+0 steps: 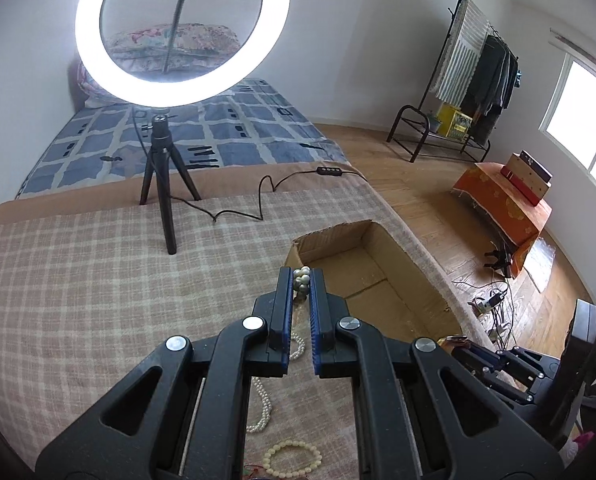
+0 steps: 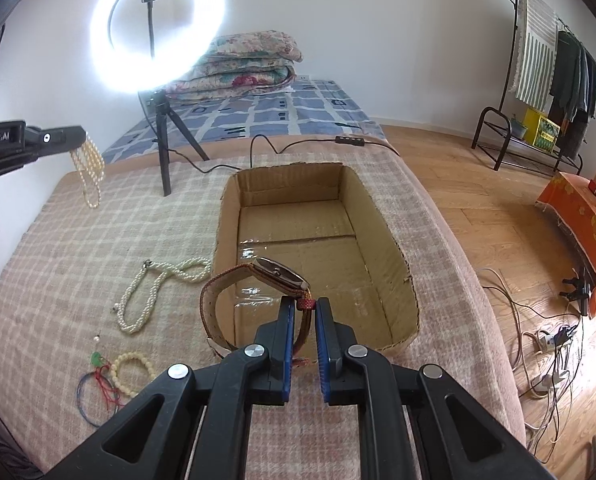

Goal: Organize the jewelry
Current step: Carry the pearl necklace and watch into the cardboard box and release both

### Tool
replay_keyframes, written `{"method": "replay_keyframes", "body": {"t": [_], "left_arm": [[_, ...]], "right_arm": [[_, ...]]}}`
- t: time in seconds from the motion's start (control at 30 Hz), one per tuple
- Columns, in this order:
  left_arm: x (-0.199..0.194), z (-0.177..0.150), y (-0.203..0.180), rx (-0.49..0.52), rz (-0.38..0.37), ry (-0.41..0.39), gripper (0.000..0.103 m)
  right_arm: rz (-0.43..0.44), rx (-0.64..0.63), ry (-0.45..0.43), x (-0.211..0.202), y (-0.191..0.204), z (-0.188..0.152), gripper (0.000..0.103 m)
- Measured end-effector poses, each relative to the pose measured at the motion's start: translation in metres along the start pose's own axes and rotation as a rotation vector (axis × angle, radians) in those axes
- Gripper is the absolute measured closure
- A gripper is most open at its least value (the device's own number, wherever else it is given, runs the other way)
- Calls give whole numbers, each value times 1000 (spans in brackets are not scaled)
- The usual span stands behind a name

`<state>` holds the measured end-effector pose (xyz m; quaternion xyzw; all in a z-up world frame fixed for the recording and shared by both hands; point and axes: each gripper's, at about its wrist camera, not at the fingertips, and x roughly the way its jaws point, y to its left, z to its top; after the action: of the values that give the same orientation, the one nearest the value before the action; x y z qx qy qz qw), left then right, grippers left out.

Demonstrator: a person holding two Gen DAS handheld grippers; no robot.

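Wristwatch (image 2: 276,276) is being pinched by its reddish-brown strap in the right gripper (image 2: 305,305), jaws pressed onto the strap, watch face lying tilted just past the jaw tips, over the near-left part of the open cardboard box (image 2: 382,216); the strap is looping out to the left and back down, long axis running roughly left-right across the view. Left gripper (image 1: 302,276) is holding a pearl strand (image 1: 301,278), jaws closing on a bunch of beads at the tips; in the right wrist view that gripper (image 2: 80,140) is reaching in level from the left, raised above the checked blanket (image 2: 58,264), with the strand (image 2: 88,172) hanging straight down in loops, long axis vertical. In the left wrist view the tips are sitting near the box's (image 1: 330,236) near-left corner. Lying on the blanket left of the box: a white pearl necklace (image 2: 154,292) in loose loops, a cream bead bracelet (image 2: 128,372), a blue and red cord piece (image 2: 96,396) with a green bit. Behind the box a lit ring light (image 2: 158,28) is standing on a tripod (image 2: 166,136), its cable (image 2: 282,148) trailing across the far blanket edge. Nothing is sitting between the watch and the box opening.
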<state>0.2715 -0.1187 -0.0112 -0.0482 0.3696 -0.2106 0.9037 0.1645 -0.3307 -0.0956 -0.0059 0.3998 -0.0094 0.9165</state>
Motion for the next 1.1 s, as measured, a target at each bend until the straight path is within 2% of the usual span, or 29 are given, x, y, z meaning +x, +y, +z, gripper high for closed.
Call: {"method": "replay_keyframes", "body": {"t": [0.53,0.8,1.1], "left_arm": [[92,42,-54,26,-71,66,98],[140,34,-68,25,-72,134,98],[176,21,-69,19,-65,198,97]], "right_arm": [[-8,34,50,36,-26,9,95],[-14,48,81,54,-35,9,95],[-13,42,108,67,-35,6,95]]}}
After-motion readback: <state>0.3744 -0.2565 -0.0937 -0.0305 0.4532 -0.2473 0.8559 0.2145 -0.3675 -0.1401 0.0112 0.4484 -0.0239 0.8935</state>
